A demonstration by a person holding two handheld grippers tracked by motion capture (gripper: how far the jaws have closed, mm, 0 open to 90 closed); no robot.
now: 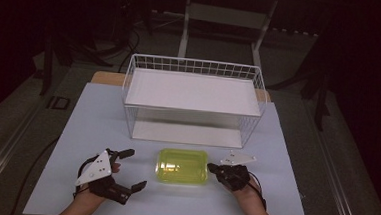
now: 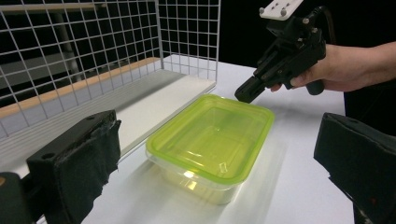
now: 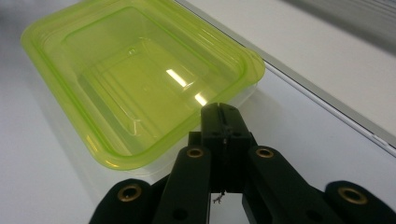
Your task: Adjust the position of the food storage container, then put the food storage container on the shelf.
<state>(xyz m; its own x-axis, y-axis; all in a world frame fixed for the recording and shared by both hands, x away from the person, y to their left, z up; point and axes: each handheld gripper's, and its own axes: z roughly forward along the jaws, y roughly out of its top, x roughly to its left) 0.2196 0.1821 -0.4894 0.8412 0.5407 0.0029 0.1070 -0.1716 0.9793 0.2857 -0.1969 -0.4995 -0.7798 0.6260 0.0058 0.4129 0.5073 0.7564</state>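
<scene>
A clear plastic container with a yellow-green lid sits on the white table, in front of the wire rack. My left gripper lies to its left, open wide, with nothing between the jaws. In the left gripper view its black padded jaws frame the container. My right gripper is shut and empty, its tip at the container's right edge. In the right gripper view the shut right gripper points at the rim of the lid; I cannot tell whether it touches. The left gripper view also shows the right gripper over the lid's far corner.
A white wire rack with an upper shelf board and a lower board stands behind the container. Its mesh wall rises close on the left in the left gripper view. Dark floor surrounds the table.
</scene>
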